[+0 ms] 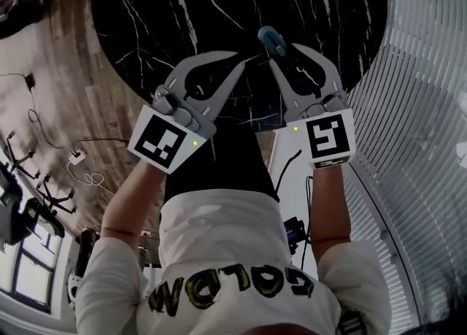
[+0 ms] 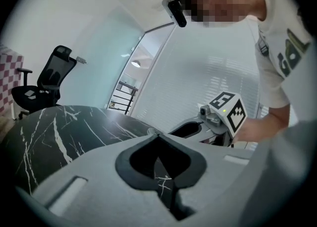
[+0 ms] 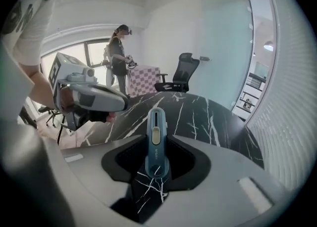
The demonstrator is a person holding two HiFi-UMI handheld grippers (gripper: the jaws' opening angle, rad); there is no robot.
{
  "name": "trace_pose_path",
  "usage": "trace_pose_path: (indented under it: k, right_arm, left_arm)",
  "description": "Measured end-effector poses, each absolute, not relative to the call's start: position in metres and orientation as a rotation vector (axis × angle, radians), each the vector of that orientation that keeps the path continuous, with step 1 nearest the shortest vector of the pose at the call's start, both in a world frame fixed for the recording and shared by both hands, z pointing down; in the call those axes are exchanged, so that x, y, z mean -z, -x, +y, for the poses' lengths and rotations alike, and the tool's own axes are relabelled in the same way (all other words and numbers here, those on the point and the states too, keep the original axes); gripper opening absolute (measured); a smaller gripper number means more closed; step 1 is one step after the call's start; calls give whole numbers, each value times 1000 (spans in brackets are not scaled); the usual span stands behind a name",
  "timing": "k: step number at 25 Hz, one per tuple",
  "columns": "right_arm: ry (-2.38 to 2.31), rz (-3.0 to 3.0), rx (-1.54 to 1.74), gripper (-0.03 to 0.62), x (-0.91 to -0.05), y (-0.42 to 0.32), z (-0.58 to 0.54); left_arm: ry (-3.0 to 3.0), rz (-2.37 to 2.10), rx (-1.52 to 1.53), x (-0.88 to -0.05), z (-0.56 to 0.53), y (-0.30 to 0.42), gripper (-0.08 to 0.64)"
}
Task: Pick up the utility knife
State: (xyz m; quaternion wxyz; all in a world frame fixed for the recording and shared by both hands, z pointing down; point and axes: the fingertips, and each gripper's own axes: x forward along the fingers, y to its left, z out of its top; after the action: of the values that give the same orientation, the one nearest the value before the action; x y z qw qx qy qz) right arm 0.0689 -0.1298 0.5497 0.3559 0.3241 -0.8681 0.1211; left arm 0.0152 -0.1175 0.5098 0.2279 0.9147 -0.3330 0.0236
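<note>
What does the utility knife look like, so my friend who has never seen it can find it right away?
Start at the big round black table with white streaks. Over it, the right hand-held gripper pinches the utility knife between its jaws. It is the only blue thing there: slim, round-ended, with a pale slider on top.

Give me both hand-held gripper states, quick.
Left hand-held gripper: closed, empty.
Right hand-held gripper: closed on the utility knife.

Daylight comes through the blinds [image 2: 198,82], washing them pale; the black table [image 1: 219,5] looks dark, fisheye edges bend and vignette, close foreground is soft
</note>
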Motion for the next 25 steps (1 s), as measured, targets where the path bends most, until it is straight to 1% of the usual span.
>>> trace_pose_path:
  k: [8, 14, 25]
  right_arm:
    - [-891, -2362, -188, 132, -439, -63, -120]
    - [-1031, -2456, -162, 132, -365, -61, -110]
    - [-1188, -2603, -82, 132, -255, -67, -73]
  left_arm:
    - [-2558, -964, 5, -413, -112, -14, 3]
    - [-2607, -1021, 66, -340, -104, -7, 3]
    - [-2658, -1078, 101, -243, -60, -4, 3]
